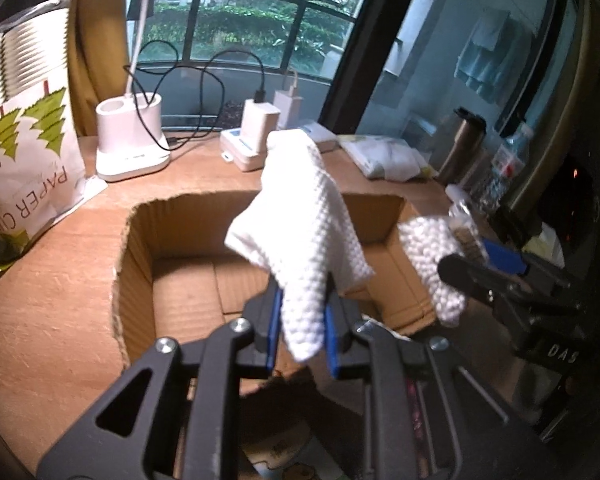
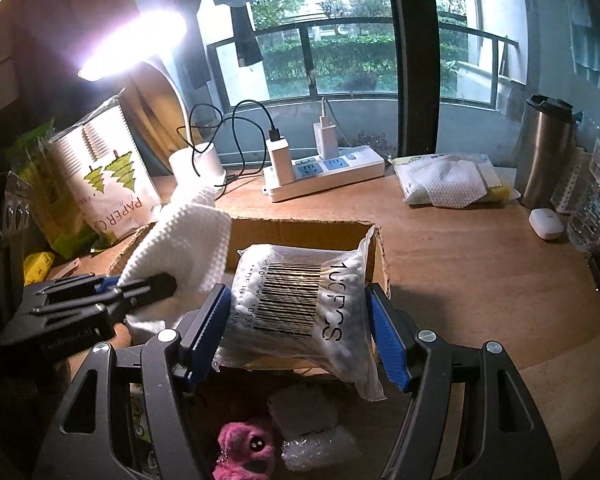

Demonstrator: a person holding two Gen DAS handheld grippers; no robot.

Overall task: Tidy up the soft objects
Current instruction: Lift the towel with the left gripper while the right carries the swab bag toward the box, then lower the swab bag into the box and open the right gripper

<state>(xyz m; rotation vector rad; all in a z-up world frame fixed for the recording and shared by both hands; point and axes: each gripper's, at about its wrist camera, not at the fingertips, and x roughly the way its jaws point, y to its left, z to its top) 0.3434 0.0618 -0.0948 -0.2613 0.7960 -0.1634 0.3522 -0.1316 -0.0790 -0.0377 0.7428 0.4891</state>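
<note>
1. Cloth [image 1: 300,236], white and knobbly, is pinched between the pads of the left gripper [image 1: 302,330], standing up and away from the jaws over the open cardboard box [image 1: 140,256].
2. Right gripper [image 2: 300,334] clamps a bag of cotton swabs [image 2: 300,304] by its ends, long axis crosswise, above the same box.
3. A pink plush toy [image 2: 244,454] lies below.

I'm looking at a lived-in flat, at a wooden counter [image 2: 460,248] pushed against a balcony window [image 2: 340,56]. Clothes hang outside by the railing, with trees and apartment blocks beyond. Household clutter shows it: a lit desk lamp [image 2: 140,40], a power strip [image 2: 332,174] with chargers, a pack of paper cups [image 1: 24,128], a steel travel mug [image 2: 546,148] and a pink plush toy [image 2: 244,452].
</note>
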